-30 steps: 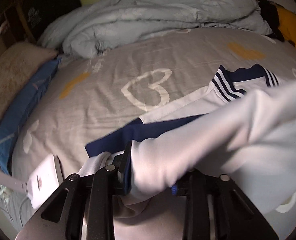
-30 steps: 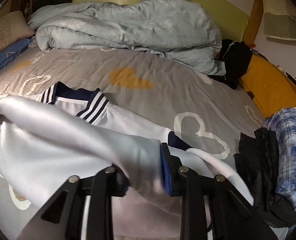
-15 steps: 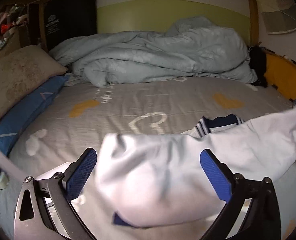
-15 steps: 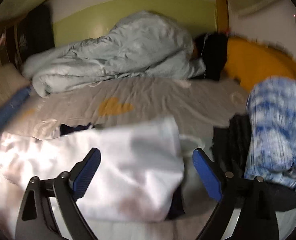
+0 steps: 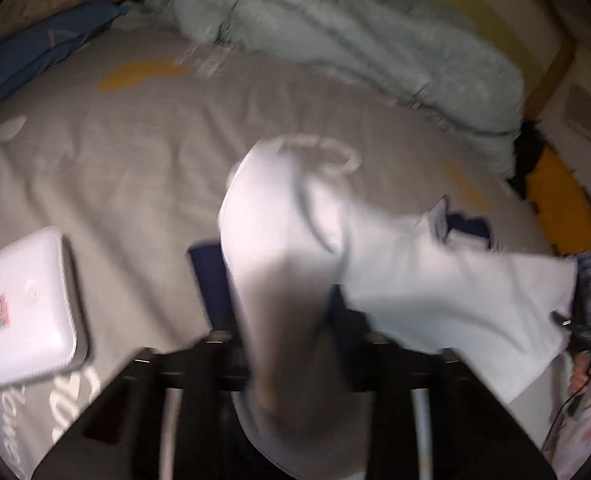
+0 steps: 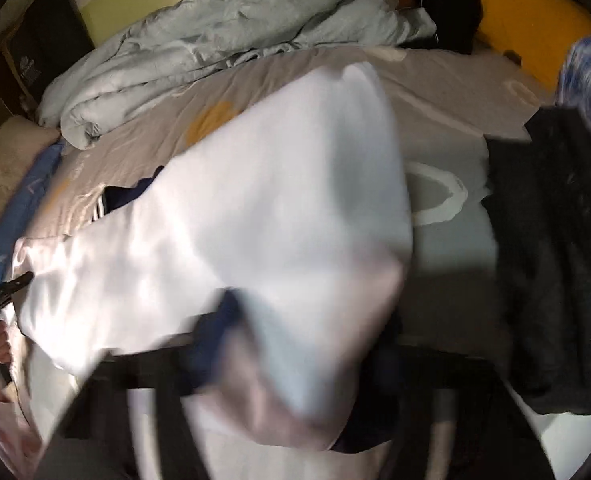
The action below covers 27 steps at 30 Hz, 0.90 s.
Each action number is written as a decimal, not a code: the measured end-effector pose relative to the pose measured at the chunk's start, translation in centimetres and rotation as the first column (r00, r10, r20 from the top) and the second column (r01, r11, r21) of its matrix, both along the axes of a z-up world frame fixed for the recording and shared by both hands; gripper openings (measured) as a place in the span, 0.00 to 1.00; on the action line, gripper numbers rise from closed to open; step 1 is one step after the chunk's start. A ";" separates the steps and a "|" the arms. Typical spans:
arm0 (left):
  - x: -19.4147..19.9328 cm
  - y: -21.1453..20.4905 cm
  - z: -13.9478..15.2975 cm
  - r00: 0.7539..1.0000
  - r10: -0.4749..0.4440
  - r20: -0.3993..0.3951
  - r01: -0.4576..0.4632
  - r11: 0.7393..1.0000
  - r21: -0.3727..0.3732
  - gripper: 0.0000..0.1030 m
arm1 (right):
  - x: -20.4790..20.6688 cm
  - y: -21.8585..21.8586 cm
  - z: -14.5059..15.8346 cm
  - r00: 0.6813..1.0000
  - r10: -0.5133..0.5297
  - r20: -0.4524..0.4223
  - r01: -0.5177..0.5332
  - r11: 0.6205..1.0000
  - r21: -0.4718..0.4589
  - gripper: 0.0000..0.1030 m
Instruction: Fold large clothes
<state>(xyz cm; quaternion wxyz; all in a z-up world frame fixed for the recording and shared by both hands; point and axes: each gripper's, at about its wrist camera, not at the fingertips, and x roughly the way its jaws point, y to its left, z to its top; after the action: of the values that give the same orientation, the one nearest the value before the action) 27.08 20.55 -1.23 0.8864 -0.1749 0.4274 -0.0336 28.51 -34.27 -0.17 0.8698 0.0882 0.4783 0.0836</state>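
Left hand-held gripper (image 5: 283,336) is closing with white cloth of the white garment (image 5: 435,276) between its jaws; the right hand-held gripper (image 6: 295,344) likewise. Lifted over the grey bed (image 5: 135,152), the garment (image 6: 255,216) drapes across both, hiding their fingertips, so actual pinching is unclear. Motion blur smears everything.

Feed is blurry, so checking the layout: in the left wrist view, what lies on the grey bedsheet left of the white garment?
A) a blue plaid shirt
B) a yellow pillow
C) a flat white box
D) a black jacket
C: a flat white box rests on the grey bedsheet, left of the white garment.
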 end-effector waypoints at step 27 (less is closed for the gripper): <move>-6.3 -12.3 6.7 0.974 -0.163 0.160 0.112 0.952 0.285 0.40 | -5.3 4.7 5.8 0.975 0.062 0.214 -0.071 0.997 0.034 0.57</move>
<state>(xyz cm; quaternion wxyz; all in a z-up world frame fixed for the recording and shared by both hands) 20.77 8.25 5.49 0.9326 -0.0163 0.3567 -0.0516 23.16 -29.61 5.64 0.9107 0.0809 0.3831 0.1314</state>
